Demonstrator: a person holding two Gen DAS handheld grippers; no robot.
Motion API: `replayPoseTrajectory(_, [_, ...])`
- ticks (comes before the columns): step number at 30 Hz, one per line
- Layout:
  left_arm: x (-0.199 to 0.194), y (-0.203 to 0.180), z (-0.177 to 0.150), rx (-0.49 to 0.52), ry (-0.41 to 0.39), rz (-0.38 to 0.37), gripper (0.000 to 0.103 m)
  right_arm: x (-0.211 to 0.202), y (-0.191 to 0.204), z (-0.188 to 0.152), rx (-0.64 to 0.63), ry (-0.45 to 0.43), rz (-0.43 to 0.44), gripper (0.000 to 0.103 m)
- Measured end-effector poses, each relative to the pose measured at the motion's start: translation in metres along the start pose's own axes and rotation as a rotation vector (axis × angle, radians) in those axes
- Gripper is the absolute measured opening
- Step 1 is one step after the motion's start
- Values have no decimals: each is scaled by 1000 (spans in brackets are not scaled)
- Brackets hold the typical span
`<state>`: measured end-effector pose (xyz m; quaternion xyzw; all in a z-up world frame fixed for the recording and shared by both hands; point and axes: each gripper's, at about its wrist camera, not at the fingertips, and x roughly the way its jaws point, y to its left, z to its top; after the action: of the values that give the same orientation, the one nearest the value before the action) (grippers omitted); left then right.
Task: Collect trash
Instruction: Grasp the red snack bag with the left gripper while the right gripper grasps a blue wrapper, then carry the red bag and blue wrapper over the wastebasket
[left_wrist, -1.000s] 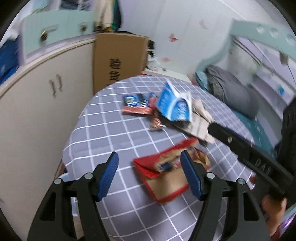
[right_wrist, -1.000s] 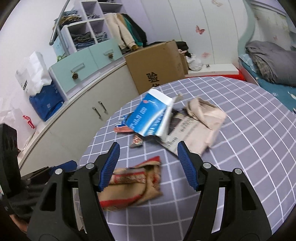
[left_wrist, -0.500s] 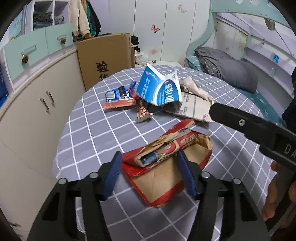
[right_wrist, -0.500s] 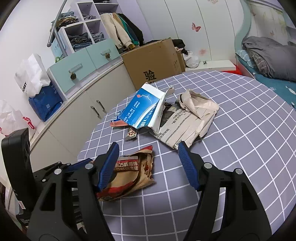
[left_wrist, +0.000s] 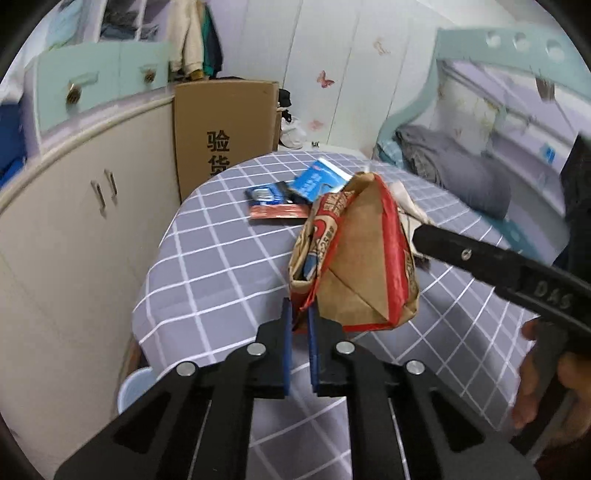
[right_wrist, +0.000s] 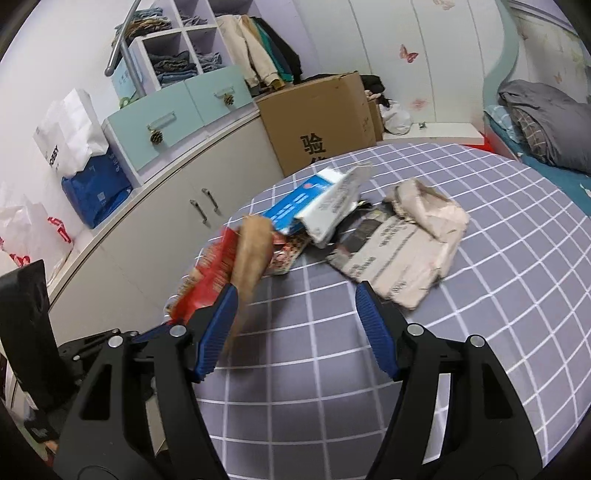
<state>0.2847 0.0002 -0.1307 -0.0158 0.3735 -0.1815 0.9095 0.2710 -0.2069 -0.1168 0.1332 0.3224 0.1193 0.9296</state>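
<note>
I am reading the black characters 验货 on the cardboard box (left_wrist: 225, 133) and the figure 25 on the red-and-brown paper bag (left_wrist: 354, 258) beyond my tongs.

Soft, even indoor light with a cool tint leaves only faint shadows. Fisheye bending curves the edges inside black corners. The crumpled red-and-brown paper bag (right_wrist: 236, 266) is motion-blurred.

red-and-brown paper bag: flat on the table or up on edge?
Up on edge. The red-and-brown paper bag rises steeply above the grey checked tablecloth, its lower corner pinched in the closing left tongs.
</note>
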Motion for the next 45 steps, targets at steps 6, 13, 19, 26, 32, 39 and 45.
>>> replayPoseTrajectory(6, [-18,47,1,-122,-51,60,7,11,25,7,-41,3,20,66])
replayPoseTrajectory(13, [-11,83,15,-198,-74,149,7,65,61,24,-80,95,64,66])
replayPoseTrajectory(19, [5,107,28,-246,-83,208,7,112,72,48,-128,93,-9,66])
replayPoseTrajectory(26, [21,126,43,-266,-86,238,7,165,78,59,-242,157,-168,66])
replayPoseTrajectory(32, [23,132,43,-280,-93,215,7,184,71,52,-247,232,-207,30])
replayPoseTrajectory(39, [10,132,34,-291,-105,194,7,167,76,49,-224,197,-109,9])
replayPoseTrajectory(45, [-14,152,19,-334,-131,216,7,141,117,39,-250,164,1,9])
